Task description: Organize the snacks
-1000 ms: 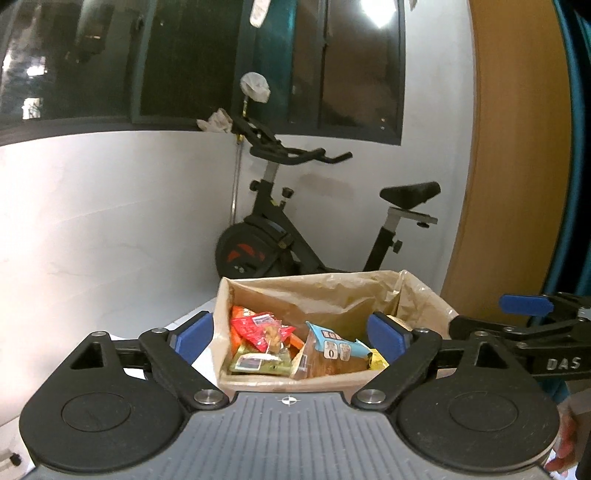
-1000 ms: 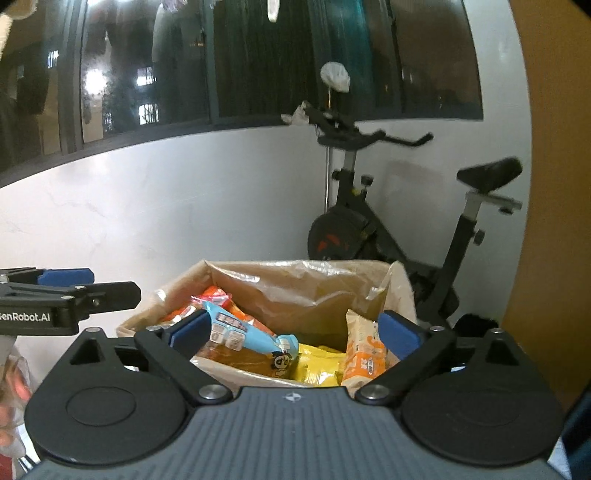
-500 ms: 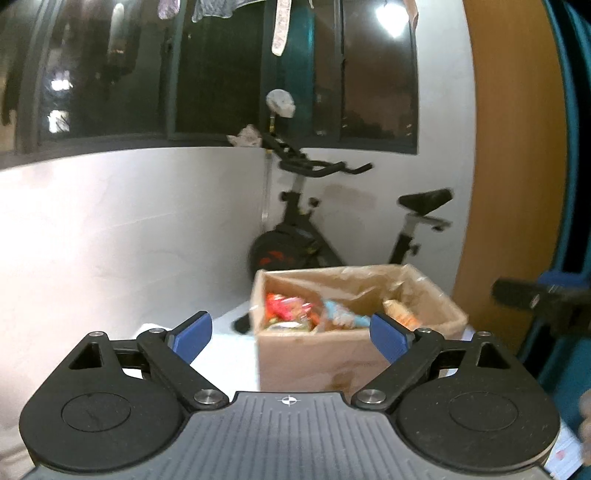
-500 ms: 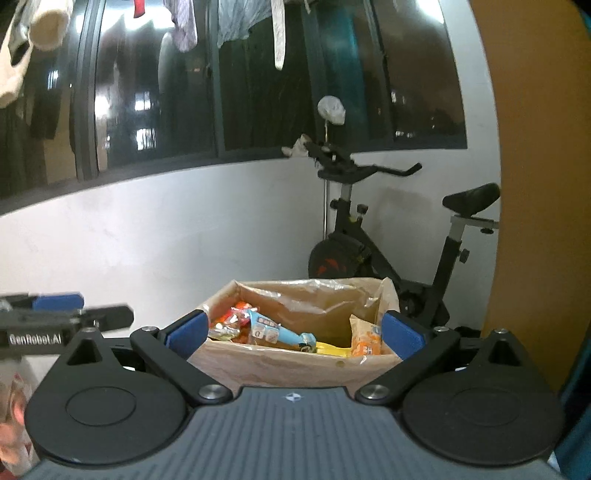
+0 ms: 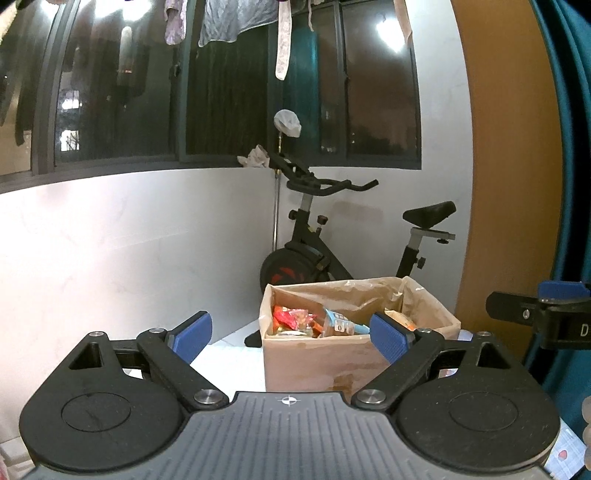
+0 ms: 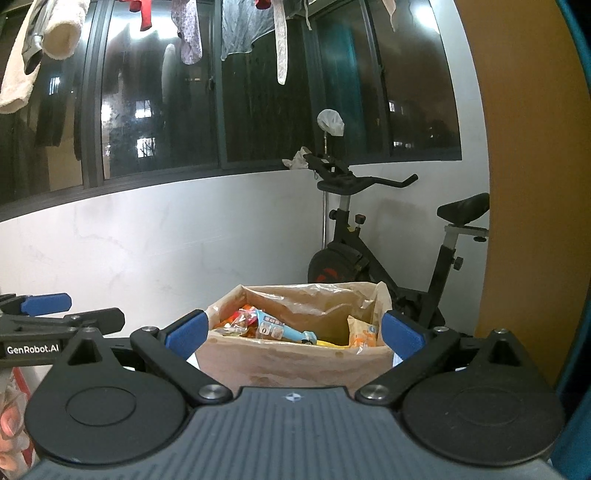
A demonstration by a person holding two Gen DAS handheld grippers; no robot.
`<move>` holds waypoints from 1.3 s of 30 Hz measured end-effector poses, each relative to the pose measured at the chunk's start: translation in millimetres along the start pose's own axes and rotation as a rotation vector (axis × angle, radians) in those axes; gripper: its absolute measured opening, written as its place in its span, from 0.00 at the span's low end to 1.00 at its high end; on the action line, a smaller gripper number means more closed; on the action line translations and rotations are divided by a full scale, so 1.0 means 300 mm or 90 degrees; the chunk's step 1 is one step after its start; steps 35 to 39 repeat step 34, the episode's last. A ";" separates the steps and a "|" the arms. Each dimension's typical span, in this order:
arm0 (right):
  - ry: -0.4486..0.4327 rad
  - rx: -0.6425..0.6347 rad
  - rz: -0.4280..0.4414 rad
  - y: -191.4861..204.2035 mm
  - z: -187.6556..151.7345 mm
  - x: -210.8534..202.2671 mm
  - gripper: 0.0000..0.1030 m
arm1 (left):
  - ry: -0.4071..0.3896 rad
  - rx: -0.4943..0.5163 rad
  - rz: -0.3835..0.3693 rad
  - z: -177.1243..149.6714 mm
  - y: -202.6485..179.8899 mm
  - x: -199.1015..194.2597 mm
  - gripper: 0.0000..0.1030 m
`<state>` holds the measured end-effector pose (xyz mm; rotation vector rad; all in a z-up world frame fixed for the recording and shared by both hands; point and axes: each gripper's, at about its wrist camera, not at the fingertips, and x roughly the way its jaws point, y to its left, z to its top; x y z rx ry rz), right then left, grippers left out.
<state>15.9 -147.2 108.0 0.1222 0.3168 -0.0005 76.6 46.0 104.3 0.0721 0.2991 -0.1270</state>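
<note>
A brown cardboard box (image 5: pixel 317 360) (image 6: pixel 295 363) lined with crinkled paper stands on a white table. It holds several snack packets: a red one (image 5: pixel 290 317), a light blue one (image 5: pixel 338 321) (image 6: pixel 275 330), an orange one (image 6: pixel 362 332) and a yellow one (image 6: pixel 328 344). My left gripper (image 5: pixel 291 334) is open and empty, held back from the box and a little to its left. My right gripper (image 6: pixel 293 330) is open and empty too, its blue pads framing the box from a distance. Each gripper shows at the edge of the other's view.
A black exercise bike (image 5: pixel 325 240) (image 6: pixel 388 236) stands behind the box against the white wall. Dark windows with hanging laundry (image 6: pixel 236 29) run above. A tan wooden panel (image 5: pixel 513 166) rises on the right. A person's fingers (image 6: pixel 11 439) show at the lower left.
Both grippers have pulled back and up from the box, which now looks smaller and farther away. Both stayed open and empty.
</note>
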 end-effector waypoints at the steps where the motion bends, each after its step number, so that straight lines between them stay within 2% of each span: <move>1: 0.002 -0.001 -0.001 0.000 0.000 0.001 0.99 | 0.000 0.000 0.002 0.001 0.000 0.000 0.91; 39: 0.014 -0.002 0.005 -0.005 -0.030 0.005 0.99 | -0.008 -0.015 0.002 -0.007 0.011 -0.008 0.91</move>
